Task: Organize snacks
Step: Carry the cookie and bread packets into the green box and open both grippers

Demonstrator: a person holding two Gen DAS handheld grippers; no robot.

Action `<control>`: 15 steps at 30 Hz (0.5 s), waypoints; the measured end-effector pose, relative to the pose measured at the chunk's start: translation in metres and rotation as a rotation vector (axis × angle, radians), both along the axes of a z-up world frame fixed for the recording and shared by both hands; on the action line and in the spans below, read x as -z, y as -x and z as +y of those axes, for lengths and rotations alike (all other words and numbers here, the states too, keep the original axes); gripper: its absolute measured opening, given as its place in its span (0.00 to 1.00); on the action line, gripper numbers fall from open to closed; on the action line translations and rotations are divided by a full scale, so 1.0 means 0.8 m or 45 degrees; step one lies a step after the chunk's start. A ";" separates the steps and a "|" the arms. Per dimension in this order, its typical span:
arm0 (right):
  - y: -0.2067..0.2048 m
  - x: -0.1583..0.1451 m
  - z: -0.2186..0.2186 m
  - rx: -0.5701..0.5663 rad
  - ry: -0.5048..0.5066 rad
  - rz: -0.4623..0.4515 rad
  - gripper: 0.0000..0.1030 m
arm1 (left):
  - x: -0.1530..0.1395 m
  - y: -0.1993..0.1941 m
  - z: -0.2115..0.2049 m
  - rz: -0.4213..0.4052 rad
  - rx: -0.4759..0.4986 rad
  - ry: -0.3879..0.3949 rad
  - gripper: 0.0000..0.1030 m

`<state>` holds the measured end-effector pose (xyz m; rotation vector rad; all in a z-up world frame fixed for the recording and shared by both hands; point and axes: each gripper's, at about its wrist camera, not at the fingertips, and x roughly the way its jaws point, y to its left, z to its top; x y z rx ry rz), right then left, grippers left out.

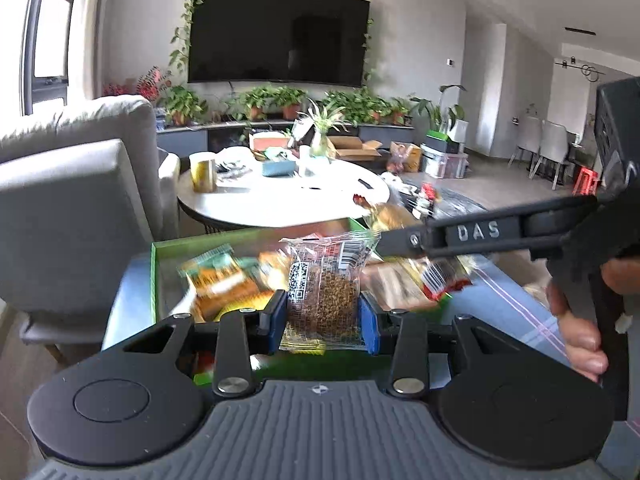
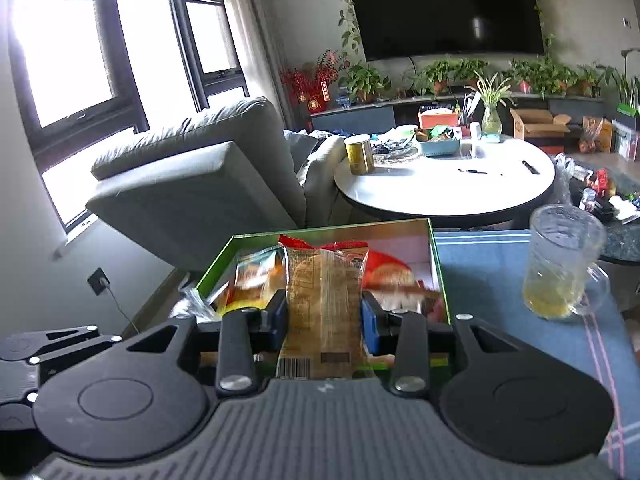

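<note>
A clear-wrapped brown snack (image 1: 323,300) is clamped upright in the left tongs (image 1: 323,316) and a tan packet (image 2: 324,308) in the right tongs (image 2: 325,316), both held directly above the green box (image 2: 436,264).

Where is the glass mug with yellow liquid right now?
In the right wrist view the glass mug stands upright on the blue tablecloth, off to the right of the green snack box and in front of the round white table.
</note>
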<state>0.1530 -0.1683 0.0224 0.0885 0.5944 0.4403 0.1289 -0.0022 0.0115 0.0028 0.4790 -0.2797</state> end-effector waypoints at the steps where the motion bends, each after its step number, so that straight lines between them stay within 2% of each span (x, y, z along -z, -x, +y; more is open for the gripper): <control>1: -0.006 -0.001 0.002 -0.005 0.000 0.003 0.46 | -0.001 -0.009 0.002 -0.003 -0.016 -0.007 0.34; 7: -0.037 0.000 0.018 -0.015 0.013 -0.002 0.46 | 0.004 -0.069 0.024 0.044 -0.096 -0.015 0.34; 15: -0.067 0.010 0.041 -0.045 -0.012 0.047 0.46 | 0.026 -0.105 0.043 0.113 -0.153 -0.015 0.34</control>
